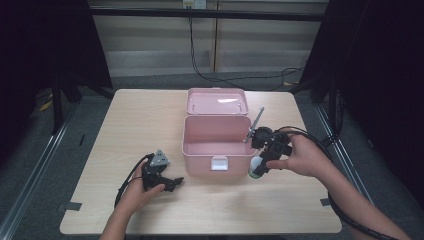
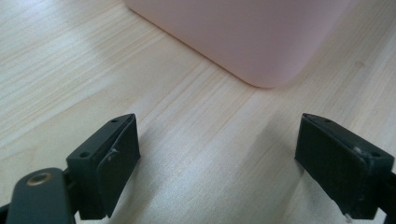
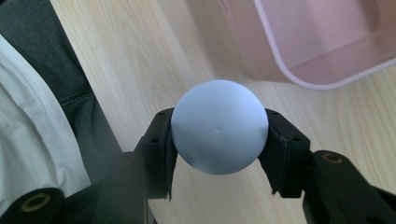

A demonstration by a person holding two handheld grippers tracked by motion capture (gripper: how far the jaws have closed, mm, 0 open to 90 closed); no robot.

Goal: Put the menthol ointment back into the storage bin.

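The right claw [image 3: 219, 135] grips a smooth pale-blue ball [image 3: 219, 126] above the wooden tabletop [image 3: 140, 56], beside the open pink plastic box [image 3: 322, 42]. The round surface could slip from the pads. The left claw [image 2: 219, 158] stands open.

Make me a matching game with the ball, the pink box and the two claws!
Things:
1. ball
2. pink box
3. left claw
4. right claw

States:
A. lid flipped back, nothing seen inside
B. jaws wide apart over bare table, holding nothing
C. pale blue and round, squeezed between two black pads
D. closed on something, just right of the box's front corner in the high view

Pairs: 1-C, 2-A, 3-B, 4-D
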